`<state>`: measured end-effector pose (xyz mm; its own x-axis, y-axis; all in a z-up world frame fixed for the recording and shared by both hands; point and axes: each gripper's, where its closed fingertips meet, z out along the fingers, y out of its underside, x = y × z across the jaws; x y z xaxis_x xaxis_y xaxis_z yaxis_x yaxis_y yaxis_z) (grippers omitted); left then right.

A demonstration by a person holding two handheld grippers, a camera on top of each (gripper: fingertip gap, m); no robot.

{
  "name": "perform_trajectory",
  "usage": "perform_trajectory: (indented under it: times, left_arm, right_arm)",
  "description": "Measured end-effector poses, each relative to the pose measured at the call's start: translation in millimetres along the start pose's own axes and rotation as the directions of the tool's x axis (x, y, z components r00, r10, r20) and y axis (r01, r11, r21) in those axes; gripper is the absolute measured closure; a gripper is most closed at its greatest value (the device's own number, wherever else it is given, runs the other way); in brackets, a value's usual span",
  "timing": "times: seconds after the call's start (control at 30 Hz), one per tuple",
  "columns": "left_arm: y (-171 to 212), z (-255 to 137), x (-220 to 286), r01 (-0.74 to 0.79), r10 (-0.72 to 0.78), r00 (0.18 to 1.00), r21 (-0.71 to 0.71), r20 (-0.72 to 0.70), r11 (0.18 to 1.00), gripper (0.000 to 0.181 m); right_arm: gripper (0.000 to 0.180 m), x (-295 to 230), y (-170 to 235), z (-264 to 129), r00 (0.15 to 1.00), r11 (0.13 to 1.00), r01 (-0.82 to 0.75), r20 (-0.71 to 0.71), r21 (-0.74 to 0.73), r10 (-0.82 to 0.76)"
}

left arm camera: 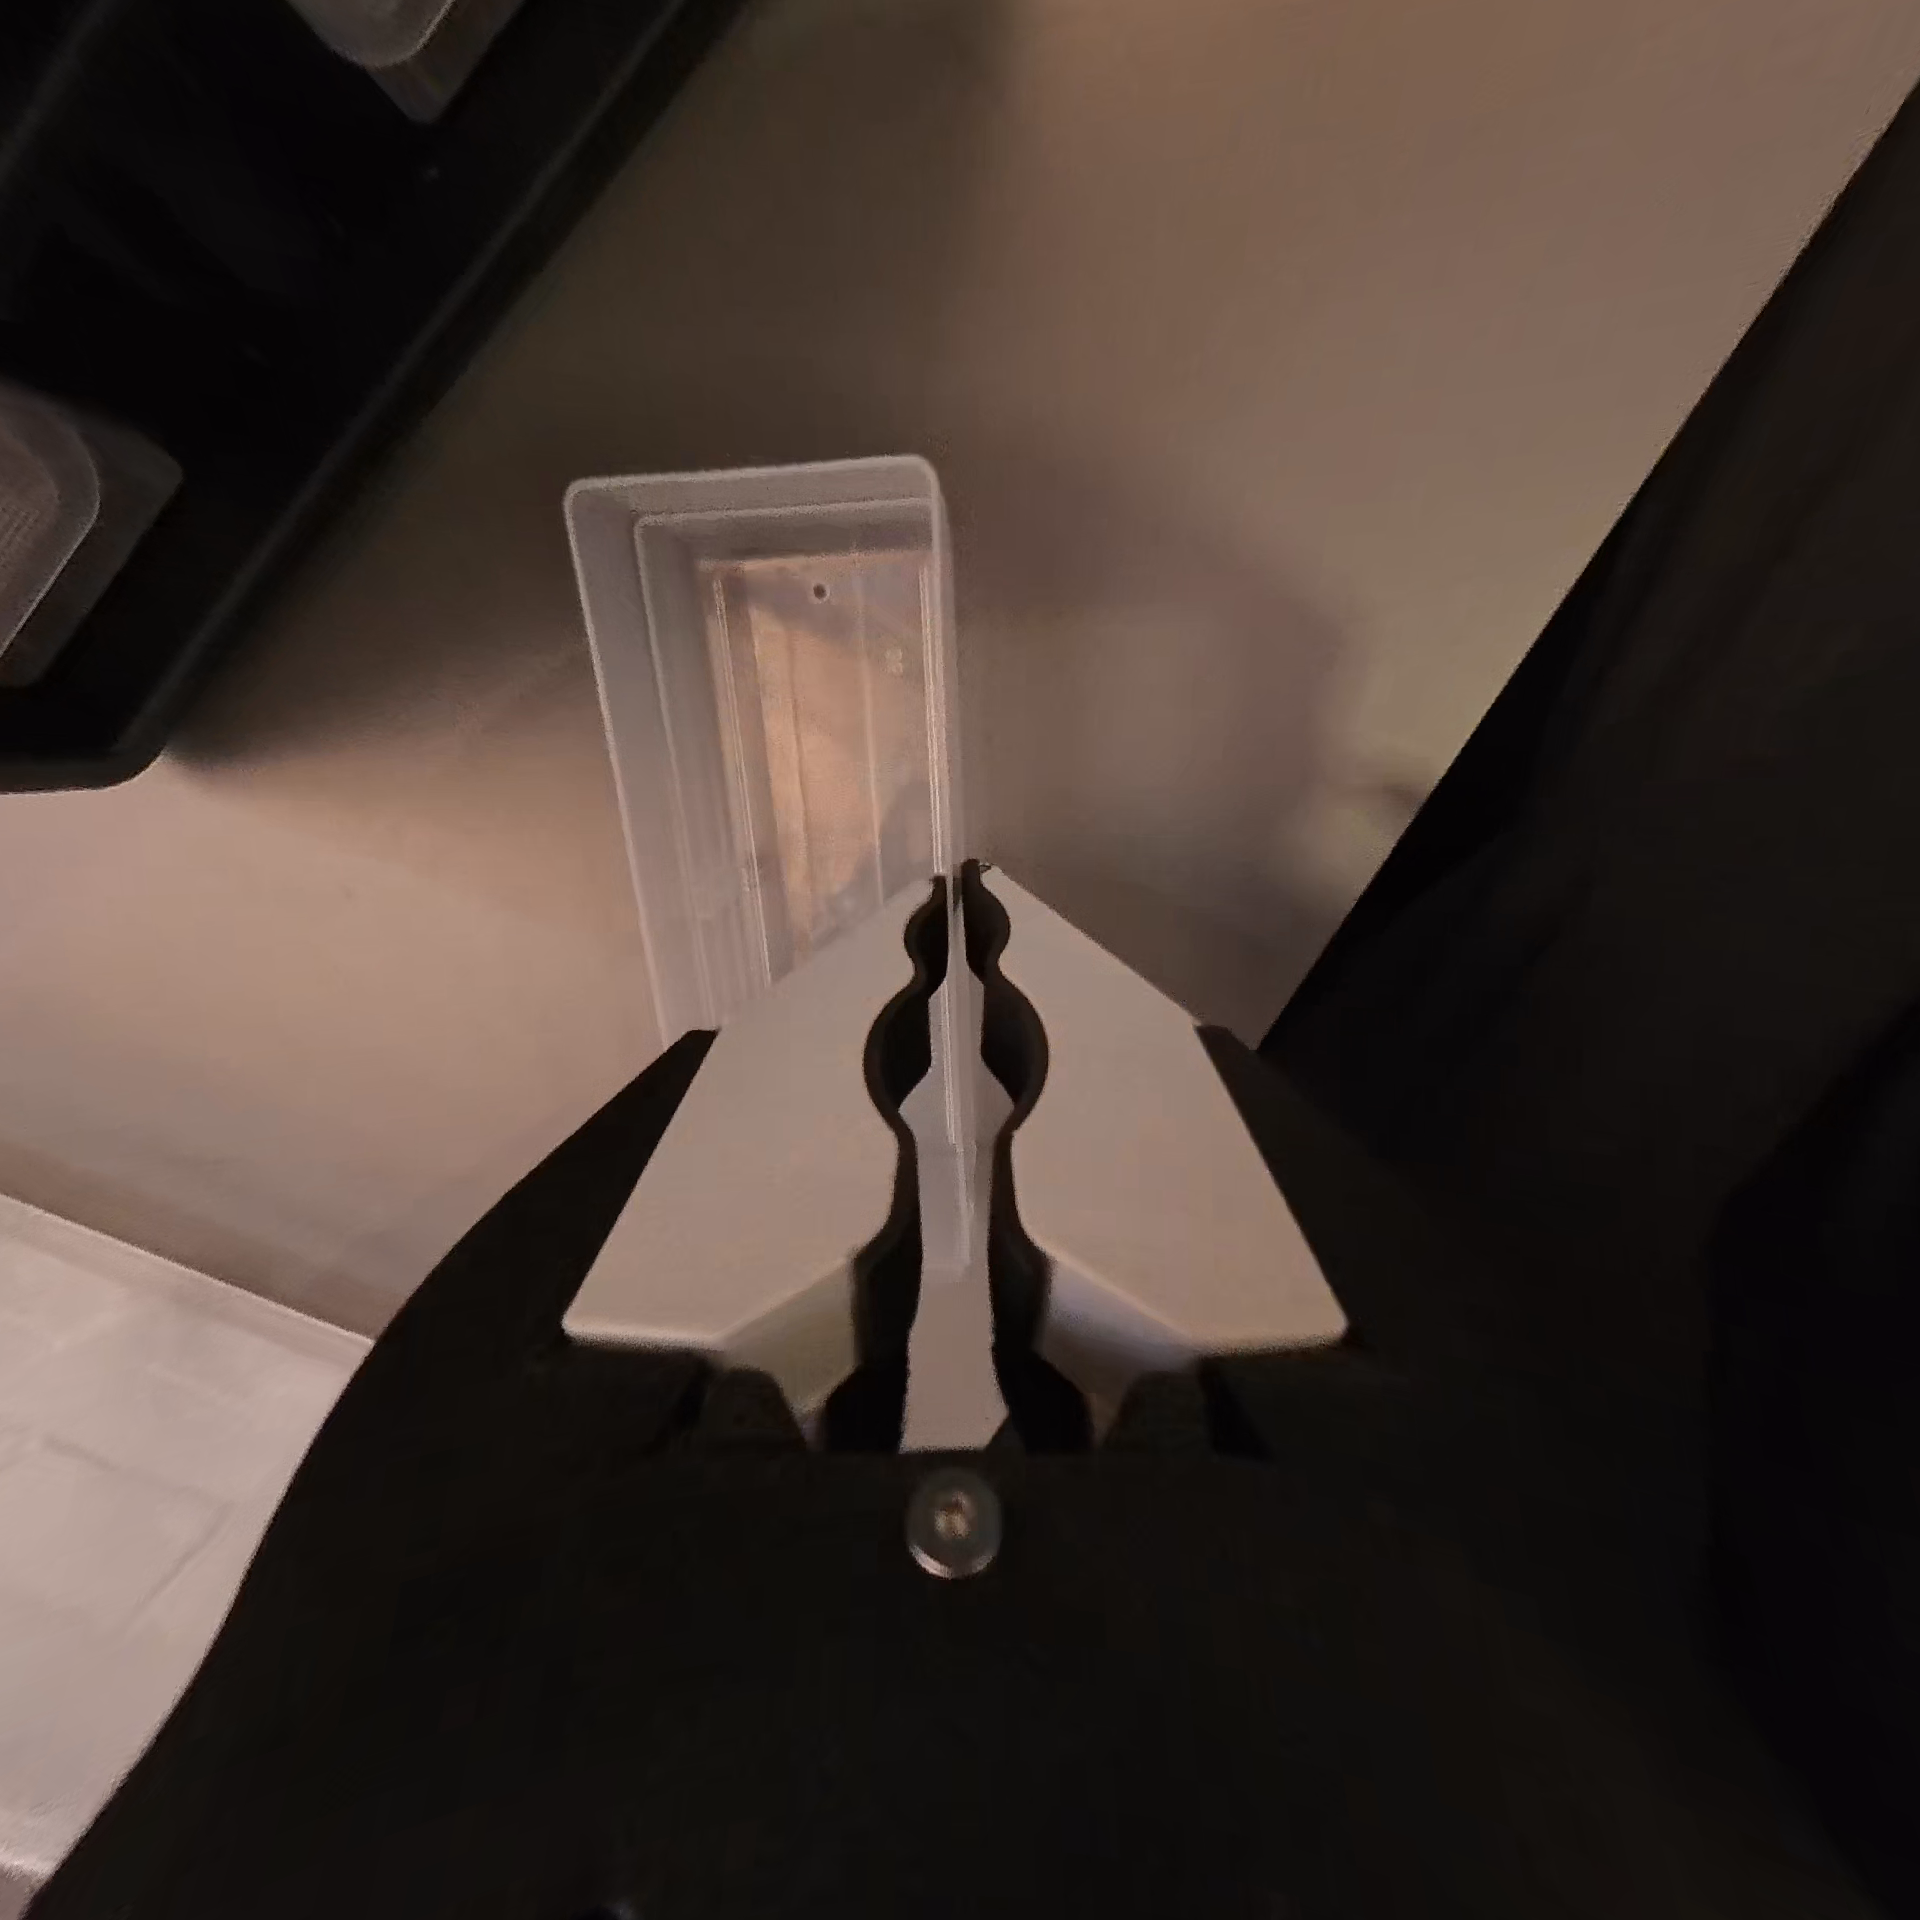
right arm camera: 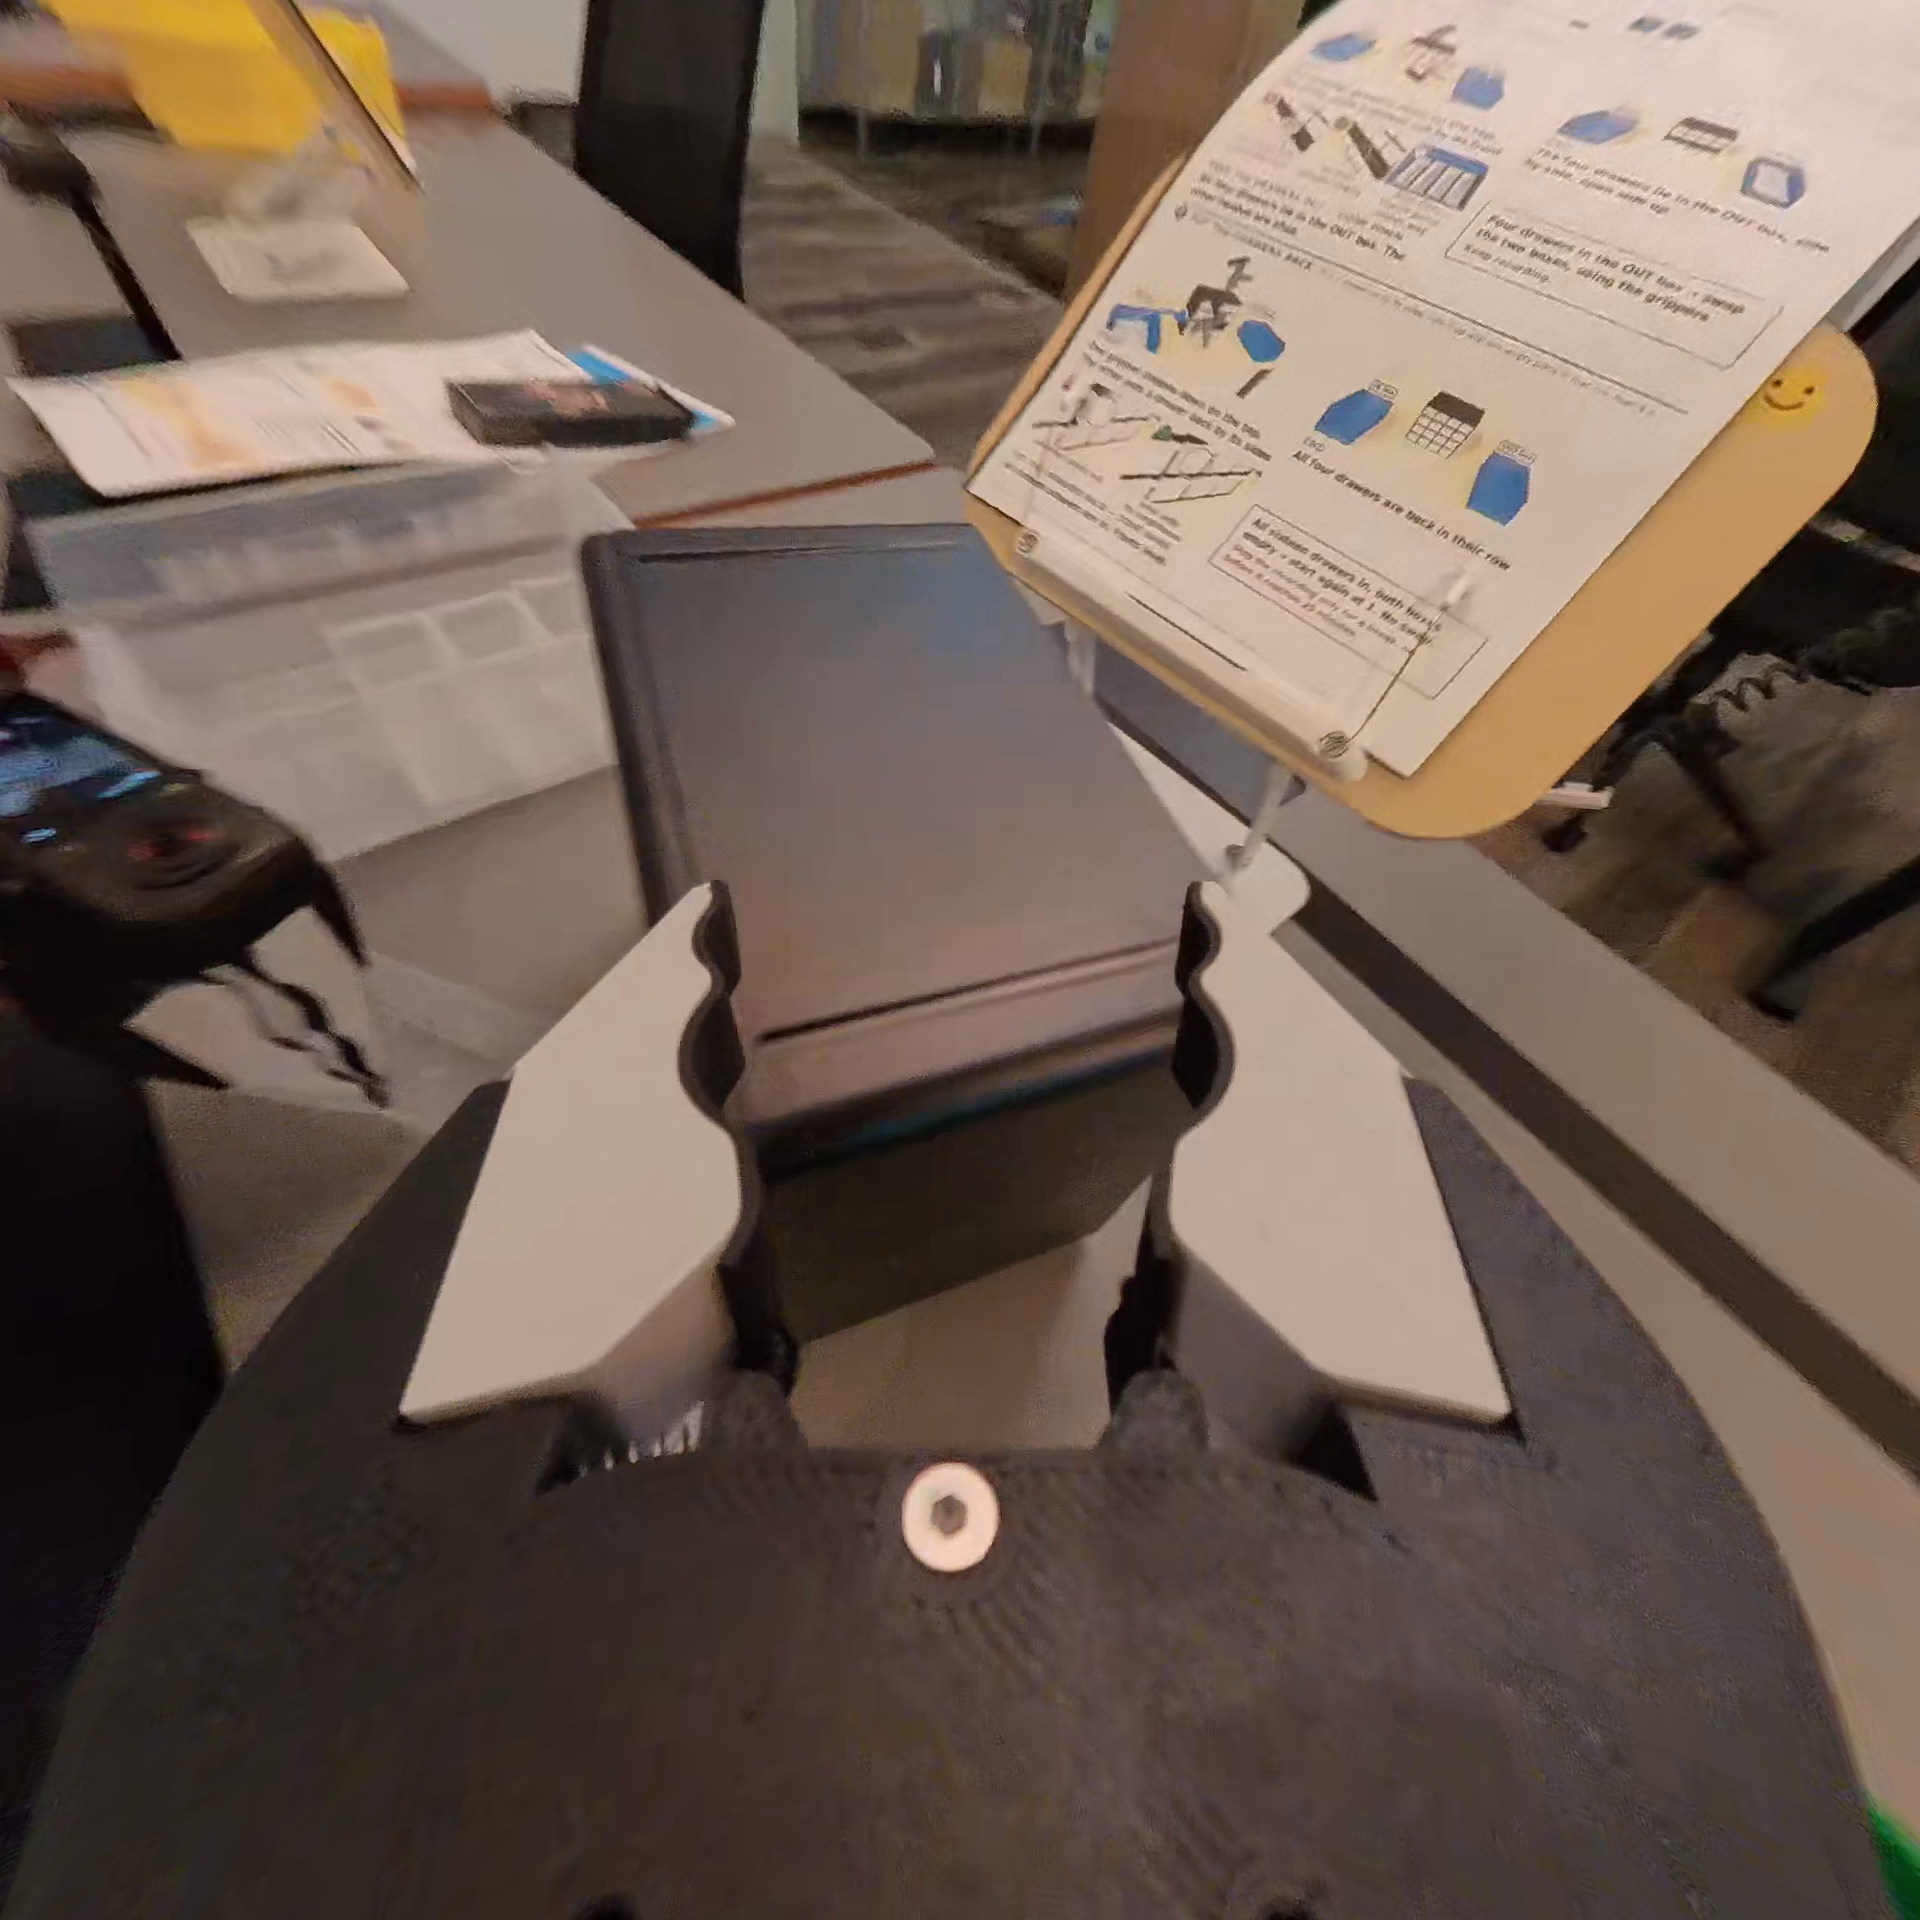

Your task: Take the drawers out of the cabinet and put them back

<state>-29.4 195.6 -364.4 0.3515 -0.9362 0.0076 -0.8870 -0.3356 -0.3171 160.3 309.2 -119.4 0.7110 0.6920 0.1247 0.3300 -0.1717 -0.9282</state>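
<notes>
In the left wrist view, my left gripper (left arm camera: 956,883) is shut on the side wall of a clear plastic drawer (left arm camera: 790,707), which hangs over the grey table (left arm camera: 1195,364) with its open side towards the camera. The black cabinet (left arm camera: 260,416) shows at the upper left with clear drawers in its slots. In the right wrist view, my right gripper (right arm camera: 956,914) straddles the top of the black cabinet (right arm camera: 883,779), with a finger pressed against each side. The left gripper (right arm camera: 156,883) shows blurred at the left edge.
A tan board with a printed instruction sheet (right arm camera: 1455,416) stands on a stand just right of the cabinet. A clear plastic bin (right arm camera: 343,623), papers (right arm camera: 312,405) and a small dark box (right arm camera: 571,410) lie behind. A dark shape (left arm camera: 1662,935) fills the right of the left wrist view.
</notes>
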Motion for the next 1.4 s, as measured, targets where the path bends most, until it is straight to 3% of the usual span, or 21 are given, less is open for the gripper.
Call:
perform_trajectory:
  times: [0.2,0.33,0.5,0.57,0.67,0.8,1.1,1.4]
  left_arm:
    - [2.2,8.2,2.5,0.008,-0.008,1.000,-0.004,-0.015,1.000,0.161]
    - [-1.0,-10.8,-4.6,0.031,-0.032,0.999,0.052,0.019,0.998,0.137]
    - [20.7,-14.1,-33.4,0.106,-0.113,0.986,0.065,0.119,0.992,0.077]
    - [30.2,-7.8,-34.4,0.150,-0.152,0.986,0.026,0.071,0.988,0.068]
    - [39.5,4.4,-30.0,0.163,-0.162,0.986,-0.033,0.027,0.986,0.081]
    - [46.4,12.7,-24.4,0.205,-0.205,0.979,-0.068,0.005,0.976,0.115]
    - [21.7,-0.7,-35.7,0.385,-0.385,0.923,0.002,-0.007,0.923,0.117]
    - [9.7,7.4,-43.9,0.462,-0.465,0.885,-0.094,-0.010,0.882,0.119]
  right_arm:
    - [0.095,30.8,4.9,80.7,0.997,0.976,0.081,0.025,-0.203,-0.077]
    - [0.102,36.2,8.7,102.3,0.993,0.969,0.117,0.033,-0.220,-0.112]
    - [0.106,40.0,9.6,111.6,0.989,0.961,0.136,0.082,-0.240,-0.120]
    - [0.109,39.5,9.0,116.9,0.989,0.964,0.119,0.117,-0.239,-0.093]
    - [0.127,32.4,9.5,122.3,0.980,0.970,0.035,0.198,-0.240,0.013]
    - [0.131,29.2,7.9,122.2,0.969,0.977,-0.010,0.239,-0.214,0.062]
    - [0.144,26.1,7.4,121.0,0.970,0.977,-0.012,0.235,-0.212,0.063]
    - [0.145,25.8,7.8,121.0,0.970,0.976,-0.015,0.232,-0.217,0.067]
